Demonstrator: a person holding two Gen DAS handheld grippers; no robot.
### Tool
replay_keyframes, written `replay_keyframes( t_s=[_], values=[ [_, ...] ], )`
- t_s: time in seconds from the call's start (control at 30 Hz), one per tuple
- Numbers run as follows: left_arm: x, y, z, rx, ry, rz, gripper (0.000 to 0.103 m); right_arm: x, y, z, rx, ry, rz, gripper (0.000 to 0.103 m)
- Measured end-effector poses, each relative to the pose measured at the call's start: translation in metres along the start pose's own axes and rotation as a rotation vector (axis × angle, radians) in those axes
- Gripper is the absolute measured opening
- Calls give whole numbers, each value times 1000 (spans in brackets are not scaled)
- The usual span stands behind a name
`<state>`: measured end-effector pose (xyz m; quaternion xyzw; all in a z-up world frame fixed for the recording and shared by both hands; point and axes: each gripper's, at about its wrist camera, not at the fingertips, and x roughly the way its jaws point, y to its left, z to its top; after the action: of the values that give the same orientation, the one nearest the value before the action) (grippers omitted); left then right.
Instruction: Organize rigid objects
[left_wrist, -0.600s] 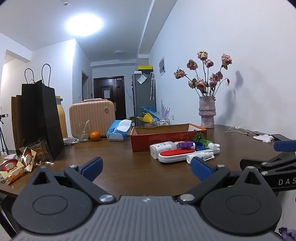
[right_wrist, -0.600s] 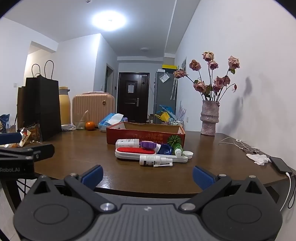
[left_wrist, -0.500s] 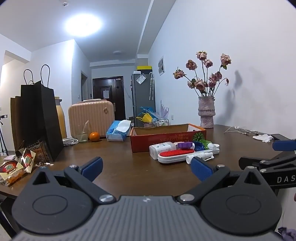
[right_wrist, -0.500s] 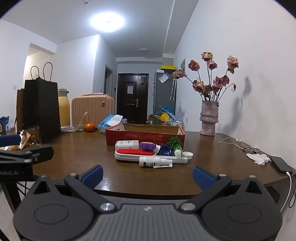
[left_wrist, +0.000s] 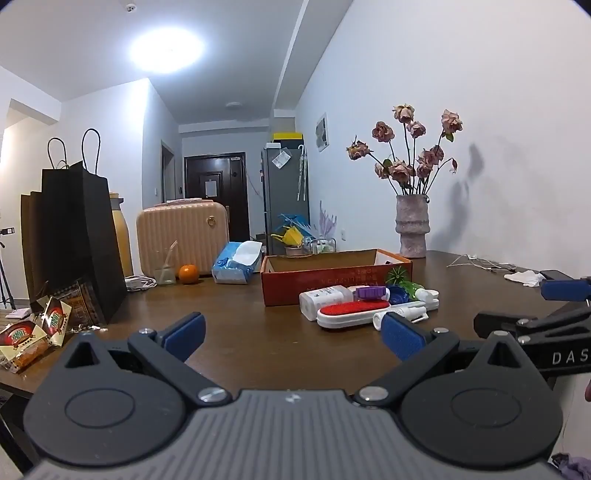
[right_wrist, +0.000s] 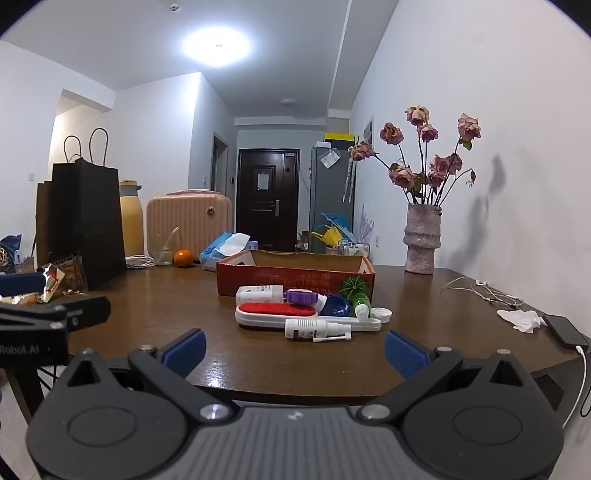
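Note:
A shallow red cardboard box (left_wrist: 334, 282) (right_wrist: 295, 282) stands mid-table. In front of it lies a cluster of small items: a white bottle (right_wrist: 260, 294), a purple-capped container (right_wrist: 303, 296), a white brush with a red pad (right_wrist: 277, 309) (left_wrist: 352, 309), a blue cap (right_wrist: 336, 305), a green bottle (right_wrist: 356, 291) and a white spray bottle (right_wrist: 314, 328) nearest me. My left gripper (left_wrist: 291, 334) hangs open above the table's near edge, left of the cluster. Empty too, my right gripper (right_wrist: 293, 349) is open just before the table edge, facing the spray bottle.
On the brown table (right_wrist: 147, 306) stand a black paper bag (left_wrist: 74, 236) with snack packets (left_wrist: 33, 328) at left, a pink case (left_wrist: 181, 236), an orange (left_wrist: 189, 273), a tissue pack (left_wrist: 236, 264), and a vase of dried roses (right_wrist: 423, 240). Earphones, a tissue and a phone (right_wrist: 565, 330) lie right.
Both views have shifted only slightly: the scene sits a little lower and closer in each. Both grippers stay open and nothing on the table has moved.

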<state>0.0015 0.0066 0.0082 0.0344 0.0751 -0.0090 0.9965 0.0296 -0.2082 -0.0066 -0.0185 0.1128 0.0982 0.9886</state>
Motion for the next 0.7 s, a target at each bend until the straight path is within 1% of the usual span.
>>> replay_keyframes(
  t_s=[0.4, 0.57, 0.7],
  values=[
    [5, -1, -4, -10, 17, 8, 103, -1, -7, -3, 11, 12, -14, 103],
    [6, -4, -5, -7, 18, -4, 103, -3, -6, -5, 5, 18, -15, 103],
    [10, -11, -5, 18, 23, -23, 103, -1, -10, -6, 27, 19, -27, 103]
  ],
)
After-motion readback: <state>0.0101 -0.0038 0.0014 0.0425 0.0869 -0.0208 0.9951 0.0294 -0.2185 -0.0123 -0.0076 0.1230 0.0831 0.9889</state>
